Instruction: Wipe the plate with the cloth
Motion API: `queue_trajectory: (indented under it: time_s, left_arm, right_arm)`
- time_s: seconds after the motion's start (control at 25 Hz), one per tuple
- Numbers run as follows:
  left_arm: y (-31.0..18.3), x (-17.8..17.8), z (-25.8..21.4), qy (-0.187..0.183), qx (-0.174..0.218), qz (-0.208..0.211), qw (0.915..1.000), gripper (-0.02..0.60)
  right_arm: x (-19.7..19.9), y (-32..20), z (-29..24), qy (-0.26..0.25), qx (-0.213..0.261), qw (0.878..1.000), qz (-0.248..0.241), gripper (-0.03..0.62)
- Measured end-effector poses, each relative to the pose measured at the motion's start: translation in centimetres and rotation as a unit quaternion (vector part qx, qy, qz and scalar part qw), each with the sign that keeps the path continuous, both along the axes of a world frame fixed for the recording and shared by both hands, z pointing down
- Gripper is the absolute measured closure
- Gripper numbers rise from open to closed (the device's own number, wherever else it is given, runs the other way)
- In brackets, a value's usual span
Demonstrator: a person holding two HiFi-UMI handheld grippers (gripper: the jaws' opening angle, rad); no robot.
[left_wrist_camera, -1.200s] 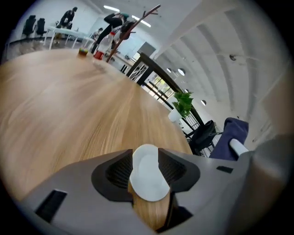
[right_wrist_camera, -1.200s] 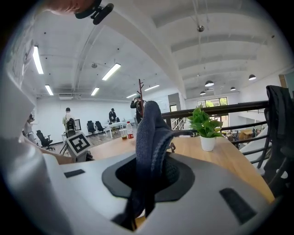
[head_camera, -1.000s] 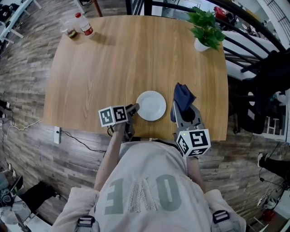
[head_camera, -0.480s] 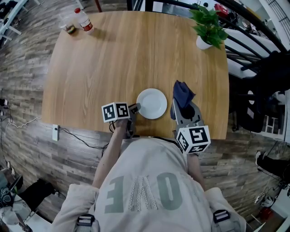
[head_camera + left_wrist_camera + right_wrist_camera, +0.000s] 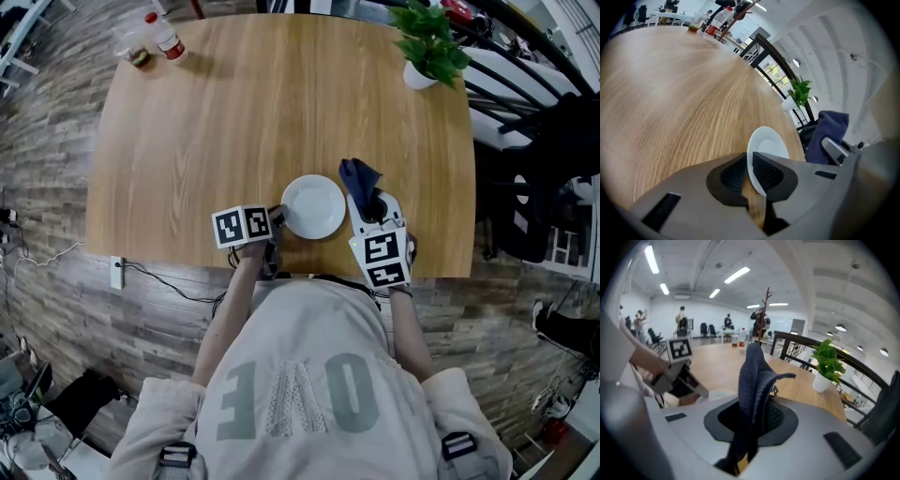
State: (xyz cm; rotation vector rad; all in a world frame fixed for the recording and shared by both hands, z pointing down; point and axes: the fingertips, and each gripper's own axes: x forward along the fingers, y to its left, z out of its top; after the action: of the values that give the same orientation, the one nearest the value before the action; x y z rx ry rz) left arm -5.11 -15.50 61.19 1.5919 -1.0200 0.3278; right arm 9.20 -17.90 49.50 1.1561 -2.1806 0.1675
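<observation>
Leftmost, your left gripper (image 5: 277,221) reaches out from your body and tips down toward the table (image 5: 234,122), its marker cube turned up to the head camera. Its jaws have just been closing, and they now stand narrowly apart, pinching the near-left rim of the plate (image 5: 314,206). The plate lies flat on the wood near the table's front edge, between your two grippers. To its right, your right gripper (image 5: 372,208) also slants downward and sits just beside the plate's right edge. Its jaws are clamped on the cloth (image 5: 360,178), and a dark blue fold of it stands up past the fingertips, above the table and just off the plate's rim. Counting things up: one plate, one cloth, two grippers, one bottle (image 5: 166,38) with one cup (image 5: 134,54) beside it at the far-left corner, and one potted plant (image 5: 430,45) at the far-right corner. From the head view you only see the left tips meeting the plate's edge; the left gripper view shows the thin white rim actually caught between the ribbed pads. The right gripper view alone shows the cloth pinched deep between the pads, and people standing far off in the room behind.
</observation>
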Motion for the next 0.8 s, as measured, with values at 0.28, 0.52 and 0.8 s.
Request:
queue_trajectory:
  time_s: [0.28,0.52,0.8]
  left_arm:
    - [0.0,-0.1,-0.2,0.004,0.002,-0.018,0.9998,0.538]
    - [-0.1,0.0,-0.2,0.029,0.001,-0.048,0.9984,0.545]
    - [-0.2,0.0,-0.3,0.019,0.018,-0.063,0.9977,0.545]
  right_arm:
    - [-1.9,-0.5,7.0,0.203,-0.035,0.967,-0.153,0.533]
    - [-2.0,-0.1,10.1,0.275,-0.057,0.937,-0.207,0.534]
    - [-2.2,1.0,10.3,0.265,-0.067,0.942,-0.195,0.533]
